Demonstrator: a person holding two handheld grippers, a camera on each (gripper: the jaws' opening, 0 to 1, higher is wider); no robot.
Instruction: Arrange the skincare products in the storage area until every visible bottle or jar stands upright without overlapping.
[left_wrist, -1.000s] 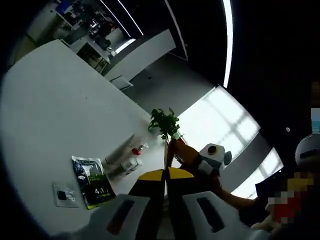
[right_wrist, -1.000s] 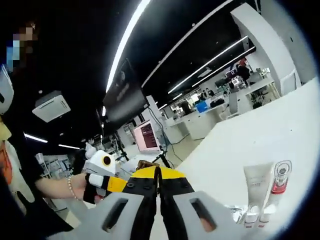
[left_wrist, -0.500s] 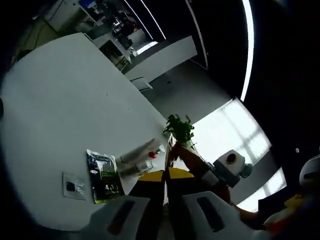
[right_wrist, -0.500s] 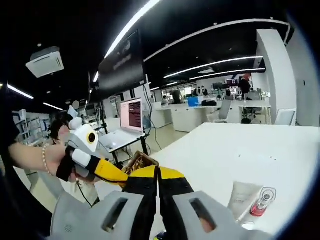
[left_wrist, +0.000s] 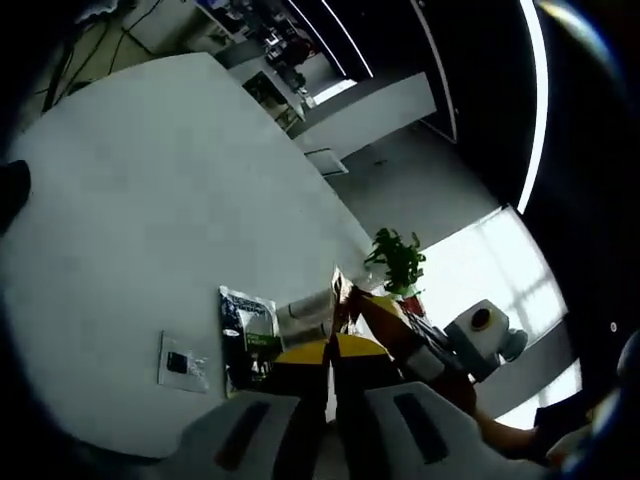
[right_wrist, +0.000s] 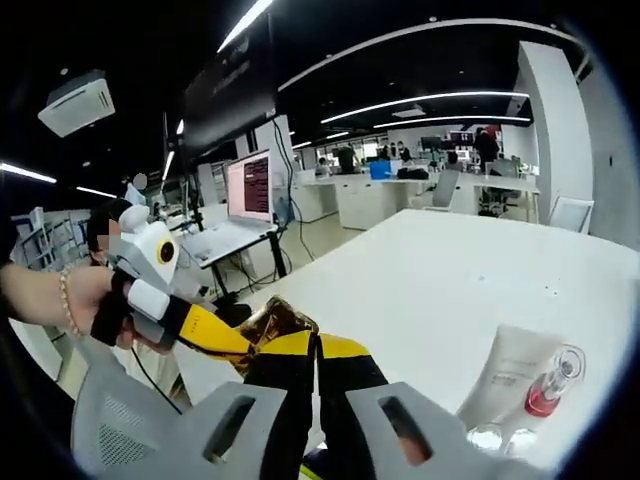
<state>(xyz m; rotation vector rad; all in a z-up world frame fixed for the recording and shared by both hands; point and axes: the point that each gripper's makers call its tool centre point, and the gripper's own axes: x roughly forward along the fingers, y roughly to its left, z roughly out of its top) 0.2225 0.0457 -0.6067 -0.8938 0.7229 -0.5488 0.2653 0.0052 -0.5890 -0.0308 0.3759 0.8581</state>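
White table (left_wrist: 150, 220) spreads ahead of the left gripper (left_wrist: 330, 350), whose jaws are pressed together with nothing between them. A green sachet (left_wrist: 245, 335) and a pale tube (left_wrist: 305, 312) lie flat just beyond its tips. The right gripper (right_wrist: 315, 345) is likewise closed and empty; beside it to the right lie a white tube (right_wrist: 515, 375) and a red-capped bottle (right_wrist: 550, 390).

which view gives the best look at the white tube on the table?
Right gripper view. The white tube lies flat on the white table, large and unblocked, beside a clear bottle with a red pump. In the left gripper view the tube is small, pale and partly behind that tool's jaws.
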